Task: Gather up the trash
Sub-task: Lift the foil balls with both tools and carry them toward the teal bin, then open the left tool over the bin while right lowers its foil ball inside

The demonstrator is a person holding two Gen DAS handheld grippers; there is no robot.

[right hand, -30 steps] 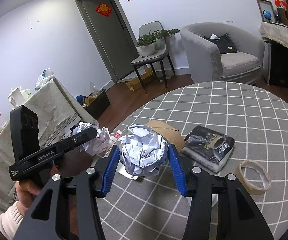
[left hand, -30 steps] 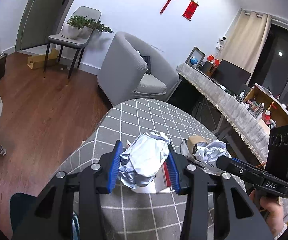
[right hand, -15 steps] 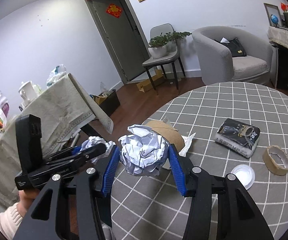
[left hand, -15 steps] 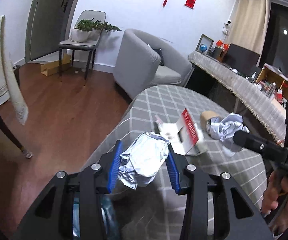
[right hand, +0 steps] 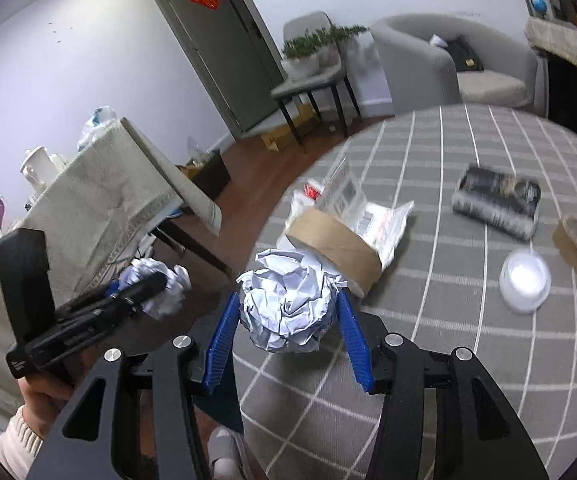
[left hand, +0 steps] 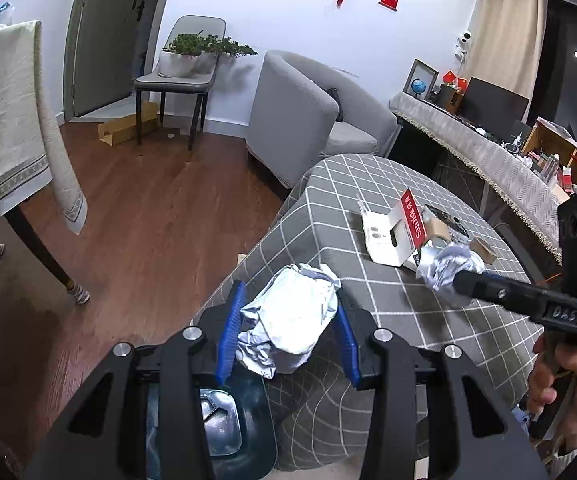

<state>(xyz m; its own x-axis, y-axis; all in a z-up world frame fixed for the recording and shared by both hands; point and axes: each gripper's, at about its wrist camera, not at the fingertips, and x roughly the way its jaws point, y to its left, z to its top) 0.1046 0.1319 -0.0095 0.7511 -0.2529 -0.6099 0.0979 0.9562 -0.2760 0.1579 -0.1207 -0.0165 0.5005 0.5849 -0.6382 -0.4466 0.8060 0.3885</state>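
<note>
Grey checked cloth covers the round table, whose near edge drops away toward a wooden floor. I have both tools loaded: my left gripper pinches a crumpled ball of white paper between its blue pads, and it hangs past the table rim, above a dark bin with a shiny liner showing at six o'clock in the left view. My right gripper likewise clamps a crumpled white paper wad, sitting over the table edge with the dark bin corner just below at seven o'clock. I judge this to be the carry step, with the drop still to come. Left on the cloth are a brown tape roll at twelve o'clock of the right wad, a dark packet at two o'clock, a small round white lid and a torn white carton with a red flap. Next I would centre each wad over the bin mouth, then spread the jaws one at a time so neither ball bounces off the rim.
</note>
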